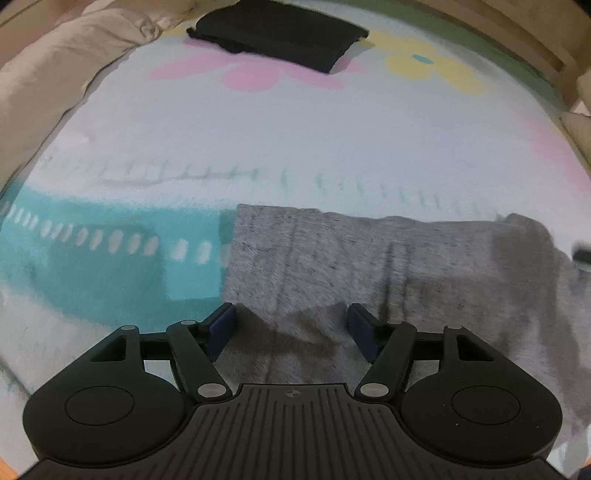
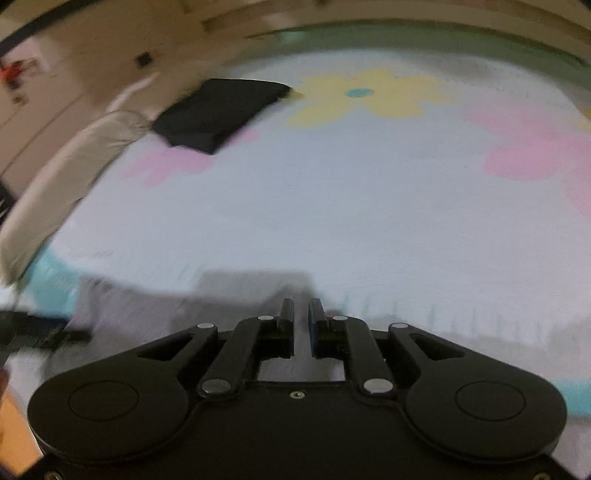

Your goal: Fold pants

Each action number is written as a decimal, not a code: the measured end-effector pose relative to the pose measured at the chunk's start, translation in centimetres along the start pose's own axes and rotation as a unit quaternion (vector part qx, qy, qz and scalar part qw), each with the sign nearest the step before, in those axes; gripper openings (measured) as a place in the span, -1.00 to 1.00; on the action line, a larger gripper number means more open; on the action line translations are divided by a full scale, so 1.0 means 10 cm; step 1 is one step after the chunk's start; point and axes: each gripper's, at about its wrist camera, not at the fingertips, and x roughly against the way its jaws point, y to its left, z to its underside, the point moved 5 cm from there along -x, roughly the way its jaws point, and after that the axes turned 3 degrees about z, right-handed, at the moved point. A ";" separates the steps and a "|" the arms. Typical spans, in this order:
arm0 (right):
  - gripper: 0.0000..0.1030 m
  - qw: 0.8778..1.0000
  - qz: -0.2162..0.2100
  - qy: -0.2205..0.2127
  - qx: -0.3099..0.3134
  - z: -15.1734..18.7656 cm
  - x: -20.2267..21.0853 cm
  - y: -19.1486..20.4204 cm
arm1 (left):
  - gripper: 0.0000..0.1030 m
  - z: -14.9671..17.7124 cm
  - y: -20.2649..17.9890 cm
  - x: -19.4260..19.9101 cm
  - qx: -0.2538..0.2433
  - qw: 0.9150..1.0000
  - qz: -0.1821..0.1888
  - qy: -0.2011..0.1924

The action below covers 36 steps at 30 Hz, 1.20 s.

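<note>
Grey pants: heathered grey knit pants (image 1: 388, 266) lie spread on a pale bed cover with pink and yellow flowers and a turquoise band (image 1: 295, 140), at the near edge of the bed, close under both tools.
Fabric state: in the left wrist view the grey cloth is laid mostly flat with a straight left edge against the turquoise band; a fold or overlapped layer shows toward its right side.
Left tool: the left tool (image 1: 291, 328) hangs over the grey pants with its 2 blue-padded fingers (image 1: 221, 326) spread wide apart; the cloth lies below the gap and the pads do not press on anything.
Right tool: the right tool (image 2: 301, 325) has its 2 fingers drawn close together, with only a narrow slot between them; pale cloth shows in that slot, but blur keeps me from telling whether it is pinched.
Right view: the grey pants (image 2: 155, 314) appear smeared, left of and below the right tool's fingertips.
Other garment: a folded black garment (image 1: 280, 37) sits at the far side of the bed, well apart from the grey pants, partly over a pink flower.
Bedding: a beige rumpled duvet (image 1: 55, 81) lies along the left edge of the cover.
Far edge: a light wooden bed frame (image 1: 517, 33) borders the cover beyond the black garment.
</note>
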 end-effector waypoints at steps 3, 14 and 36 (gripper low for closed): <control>-0.62 0.999 -0.019 0.007 0.044 0.37 0.36 0.14 | 0.23 0.07 -0.24 0.21 -0.020 0.999 0.031 -0.034; -0.57 0.992 -0.047 0.055 0.107 1.43 0.51 0.80 | 0.24 1.05 -1.39 0.25 -0.154 0.984 0.093 -0.009; 0.29 0.986 0.110 -0.038 -0.117 1.29 1.33 -0.83 | 0.23 0.83 -2.73 0.18 -0.231 0.962 0.125 -0.074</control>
